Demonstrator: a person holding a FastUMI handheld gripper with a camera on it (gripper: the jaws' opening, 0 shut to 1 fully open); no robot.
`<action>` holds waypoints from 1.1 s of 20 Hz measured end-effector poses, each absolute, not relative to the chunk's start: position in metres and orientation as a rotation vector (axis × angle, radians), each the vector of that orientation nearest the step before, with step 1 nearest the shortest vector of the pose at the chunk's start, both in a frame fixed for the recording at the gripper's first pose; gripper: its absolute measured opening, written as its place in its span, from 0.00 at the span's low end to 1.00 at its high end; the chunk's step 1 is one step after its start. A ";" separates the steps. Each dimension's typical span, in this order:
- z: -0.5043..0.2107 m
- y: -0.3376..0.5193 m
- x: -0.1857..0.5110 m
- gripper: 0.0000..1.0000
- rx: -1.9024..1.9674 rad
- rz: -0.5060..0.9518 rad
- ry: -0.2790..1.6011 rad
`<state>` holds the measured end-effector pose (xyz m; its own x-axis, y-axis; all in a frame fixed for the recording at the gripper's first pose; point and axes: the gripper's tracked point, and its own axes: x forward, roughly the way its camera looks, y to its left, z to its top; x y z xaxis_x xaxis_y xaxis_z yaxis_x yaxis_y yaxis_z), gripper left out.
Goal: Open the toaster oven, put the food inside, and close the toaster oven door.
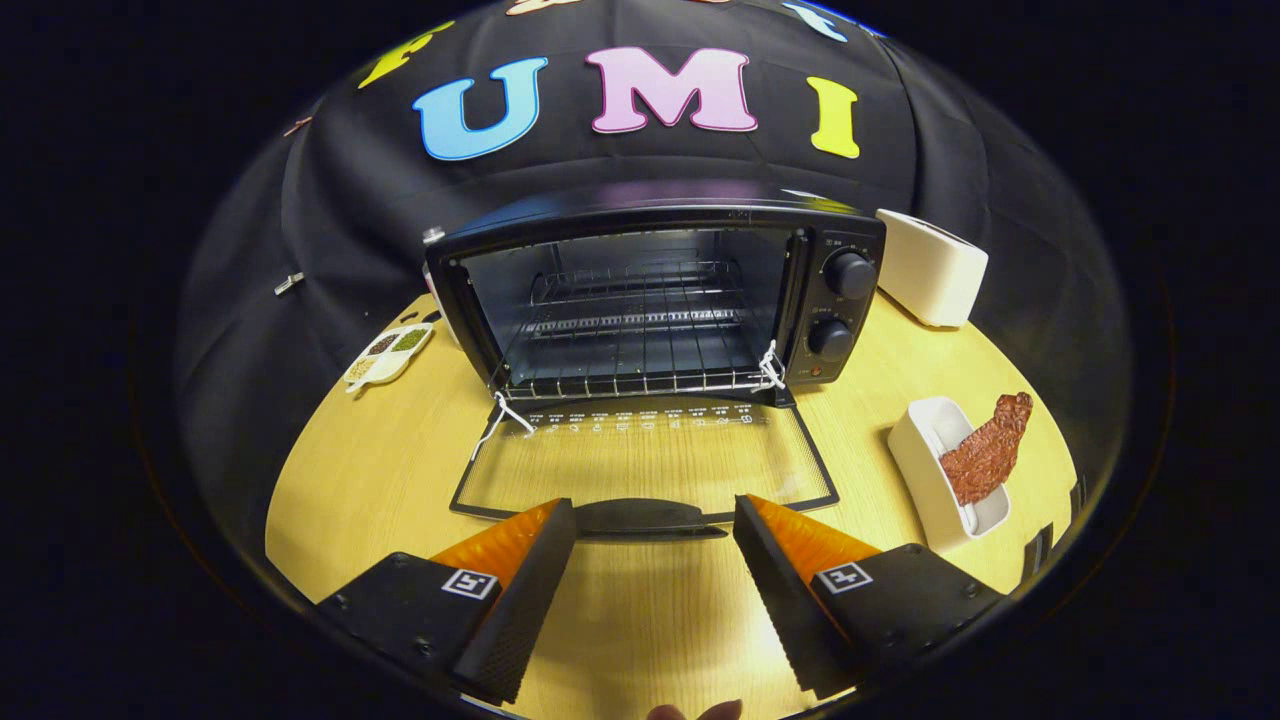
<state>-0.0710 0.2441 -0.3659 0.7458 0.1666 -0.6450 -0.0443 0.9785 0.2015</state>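
Pale wood counter (380,470) carried everything. At the left, beside the oven, lay a small divided dish (389,356) of seeds or grains. In the middle stood the black toaster oven (655,290), its glass door (640,455) folded flat onto the counter, the wire rack (640,345) bare inside. The gripper (655,520) stood open, its fingers either side of the door's handle (640,517), gripping nothing. To the right rested a white container (935,265), and nearer, a white tray (925,465) holding the reddish-brown food (985,455).
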 end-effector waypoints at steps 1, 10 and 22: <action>-0.362 0.243 -0.071 0.99 0.183 0.124 0.716; -0.282 0.193 -0.059 0.99 0.125 0.201 0.580; -0.200 0.059 -0.048 0.98 -0.003 0.319 0.464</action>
